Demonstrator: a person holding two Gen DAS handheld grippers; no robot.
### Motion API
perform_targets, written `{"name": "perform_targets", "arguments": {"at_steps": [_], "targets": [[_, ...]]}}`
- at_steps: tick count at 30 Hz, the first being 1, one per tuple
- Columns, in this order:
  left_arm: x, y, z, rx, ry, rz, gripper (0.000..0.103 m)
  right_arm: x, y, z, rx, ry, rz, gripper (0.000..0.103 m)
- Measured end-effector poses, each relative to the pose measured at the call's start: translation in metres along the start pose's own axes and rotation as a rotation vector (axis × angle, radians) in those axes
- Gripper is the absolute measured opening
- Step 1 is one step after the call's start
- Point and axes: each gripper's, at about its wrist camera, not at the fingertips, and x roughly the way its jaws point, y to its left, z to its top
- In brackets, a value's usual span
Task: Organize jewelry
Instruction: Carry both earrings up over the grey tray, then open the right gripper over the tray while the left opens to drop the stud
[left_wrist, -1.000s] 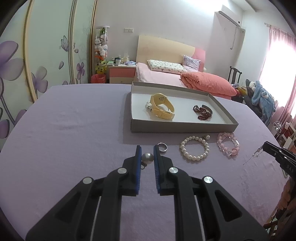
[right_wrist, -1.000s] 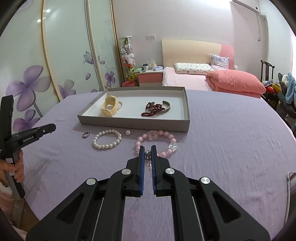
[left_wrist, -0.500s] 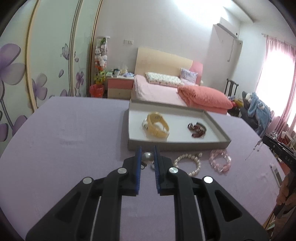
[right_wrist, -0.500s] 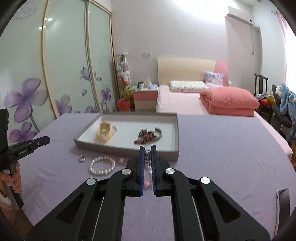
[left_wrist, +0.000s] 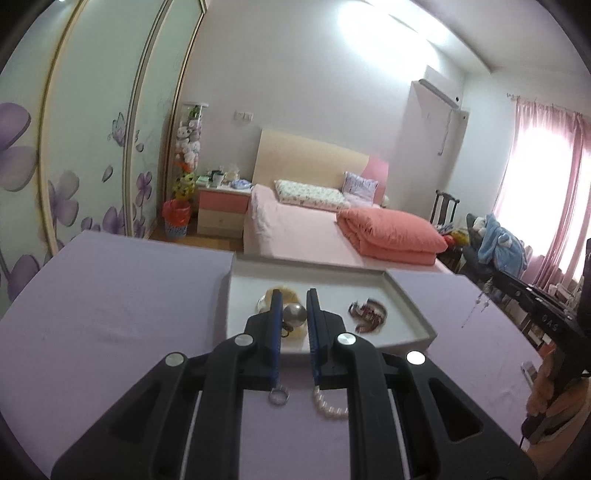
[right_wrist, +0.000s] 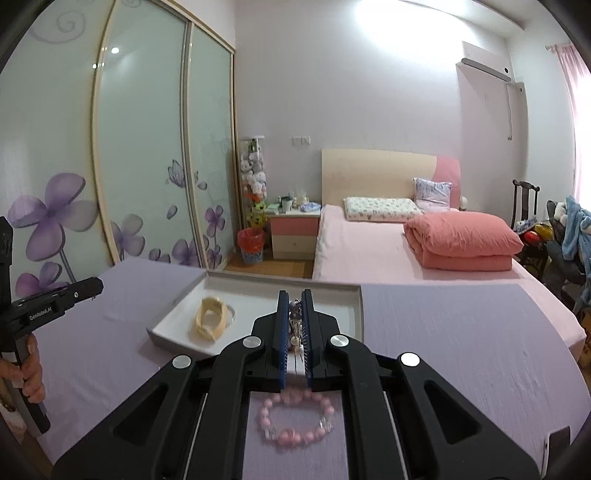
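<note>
Both grippers are up off the lavender tablecloth (left_wrist: 110, 306) with something pinched. The left gripper (left_wrist: 293, 314) has its blue pads clamped on a small silver bead (left_wrist: 294, 313), looks like an earring with a dark hook hanging under it, held in front of the shallow grey tray (left_wrist: 406, 295). The right gripper (right_wrist: 295, 321) is squeezed nearly flat on a thin dangly earring (right_wrist: 295, 328) of little beads that hangs between the pads, also lined up with the tray (right_wrist: 360, 306). Inside the tray there's a yellow watch-style band (right_wrist: 210, 323) on the left and a dark red bead bracelet (left_wrist: 367, 314) further right. Down on the cloth in front of the tray: a silver ring (left_wrist: 278, 397), a white pearl bracelet (left_wrist: 328, 406) half hidden by the left fingers, and a pink bead bracelet (right_wrist: 297, 419) under the right gripper.
</note>
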Motion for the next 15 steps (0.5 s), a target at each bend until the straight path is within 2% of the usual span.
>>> {"name": "perform_targets", "arguments": {"at_steps": [5, 15], "targets": [[0.023, -0.005, 0.014, -0.004, -0.019, -0.013, 0.014, 0.023, -0.004, 0.009, 0.02, -0.014, 0.018, 0.008], [0.084, -0.009, 0.017, -0.017, 0.025, -0.015, 0.014, 0.082, -0.006, 0.003, 0.043, 0.031, 0.045, 0.008]]}}
